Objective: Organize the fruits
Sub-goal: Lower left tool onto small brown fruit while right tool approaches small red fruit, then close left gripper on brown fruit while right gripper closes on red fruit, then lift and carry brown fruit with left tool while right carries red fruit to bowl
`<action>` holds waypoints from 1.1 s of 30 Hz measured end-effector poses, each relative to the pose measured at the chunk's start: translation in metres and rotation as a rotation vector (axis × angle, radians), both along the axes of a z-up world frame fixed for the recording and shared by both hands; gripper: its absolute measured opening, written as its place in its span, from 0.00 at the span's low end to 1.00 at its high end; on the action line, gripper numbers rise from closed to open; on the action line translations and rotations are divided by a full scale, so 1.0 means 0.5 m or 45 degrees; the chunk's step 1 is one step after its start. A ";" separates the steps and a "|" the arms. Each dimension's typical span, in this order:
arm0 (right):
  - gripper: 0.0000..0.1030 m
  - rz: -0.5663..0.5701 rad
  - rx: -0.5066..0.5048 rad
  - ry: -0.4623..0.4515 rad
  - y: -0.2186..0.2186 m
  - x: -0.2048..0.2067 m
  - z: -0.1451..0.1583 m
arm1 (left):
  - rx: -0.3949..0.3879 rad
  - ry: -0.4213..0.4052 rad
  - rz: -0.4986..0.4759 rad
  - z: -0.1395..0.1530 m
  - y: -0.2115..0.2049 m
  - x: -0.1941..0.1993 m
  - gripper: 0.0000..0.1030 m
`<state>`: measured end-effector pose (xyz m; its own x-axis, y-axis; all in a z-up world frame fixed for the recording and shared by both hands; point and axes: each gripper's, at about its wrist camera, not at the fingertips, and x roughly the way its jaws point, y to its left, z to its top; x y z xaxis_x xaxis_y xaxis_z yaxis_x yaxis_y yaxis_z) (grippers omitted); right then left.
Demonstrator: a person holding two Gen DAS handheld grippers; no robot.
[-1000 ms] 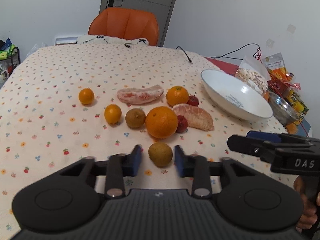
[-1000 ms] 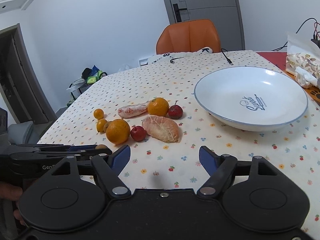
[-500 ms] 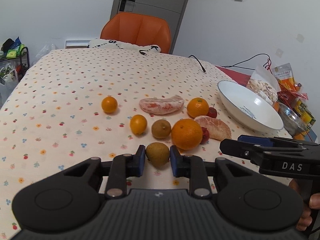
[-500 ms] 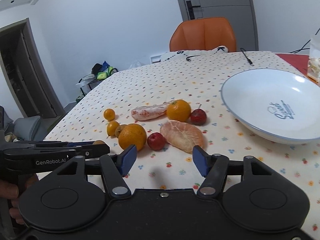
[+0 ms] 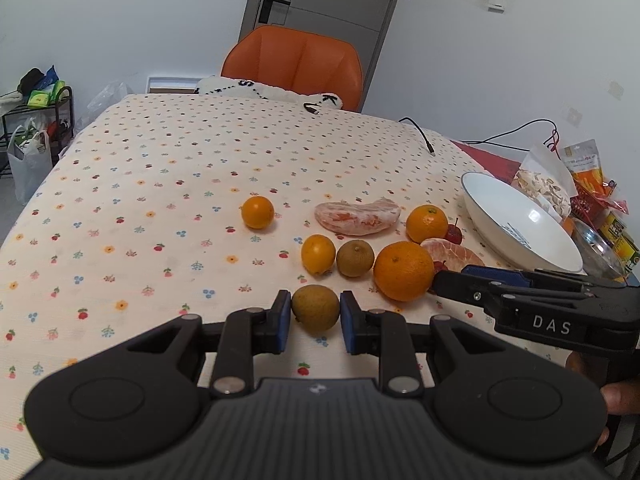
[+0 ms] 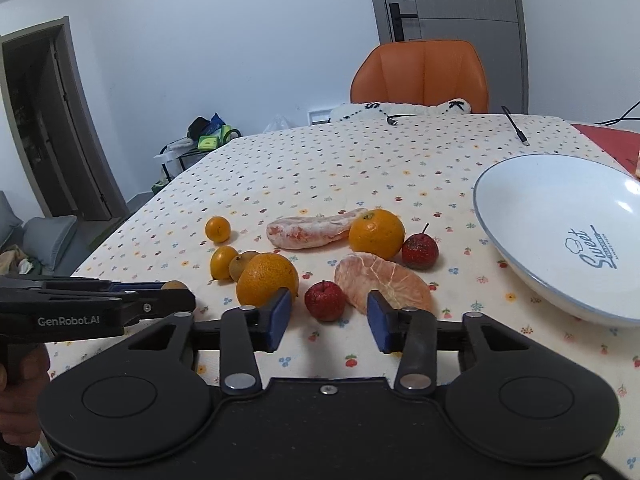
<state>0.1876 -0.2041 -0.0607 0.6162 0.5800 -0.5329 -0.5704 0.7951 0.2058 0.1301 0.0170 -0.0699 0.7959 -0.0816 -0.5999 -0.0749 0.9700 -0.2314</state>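
Brown-green fruit [image 5: 315, 307] between the pads of the left gripper [image 5: 314, 320].
It is nearly round, the pads touching both sides; right gripper [image 6: 327, 318] stands wide around a red fruit [image 6: 325, 301].

Both cameras sit low over the table [image 5: 120, 184], each looking forward along its own 2 fingers toward the orange chair [image 5: 294, 64] at the far end. The left wrist view looks from the near left, close to the fruit cluster [image 5: 360, 240]. The right wrist view looks from the near right. Both share the cluster, the white bowl [image 6: 532, 200] and the chair, and each catches the other gripper at its edge.
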 end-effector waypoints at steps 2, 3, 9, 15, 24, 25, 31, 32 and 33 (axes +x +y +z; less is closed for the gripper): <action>0.38 0.004 0.007 0.007 -0.004 0.001 0.002 | -0.003 -0.003 0.002 0.000 0.002 -0.001 0.24; 0.37 0.004 0.007 0.008 -0.007 0.001 0.003 | -0.004 -0.003 0.003 0.000 0.003 0.000 0.24; 0.33 0.005 -0.009 0.007 -0.012 0.001 -0.001 | -0.011 -0.008 0.004 0.003 0.008 -0.001 0.24; 0.32 0.028 -0.057 -0.036 0.013 0.003 -0.004 | -0.012 -0.019 0.010 0.008 0.011 -0.004 0.24; 0.22 0.065 -0.085 -0.054 0.036 0.007 0.000 | -0.010 -0.017 0.024 0.009 0.017 -0.009 0.24; 0.21 0.075 -0.094 -0.061 0.041 0.007 -0.002 | -0.009 -0.019 0.022 0.010 0.016 -0.009 0.24; 0.20 0.066 -0.059 -0.059 0.027 0.010 0.008 | 0.000 -0.037 0.005 0.023 0.002 -0.008 0.24; 0.20 0.060 -0.050 -0.062 0.022 0.008 0.010 | 0.002 -0.040 0.001 0.025 -0.001 -0.007 0.24; 0.20 0.054 -0.039 -0.060 0.015 0.007 0.012 | 0.003 -0.044 -0.003 0.028 -0.004 -0.004 0.24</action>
<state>0.1913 -0.1965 -0.0546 0.6158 0.5903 -0.5218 -0.6125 0.7753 0.1541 0.1279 0.0151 -0.0557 0.8161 -0.0822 -0.5720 -0.0645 0.9707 -0.2316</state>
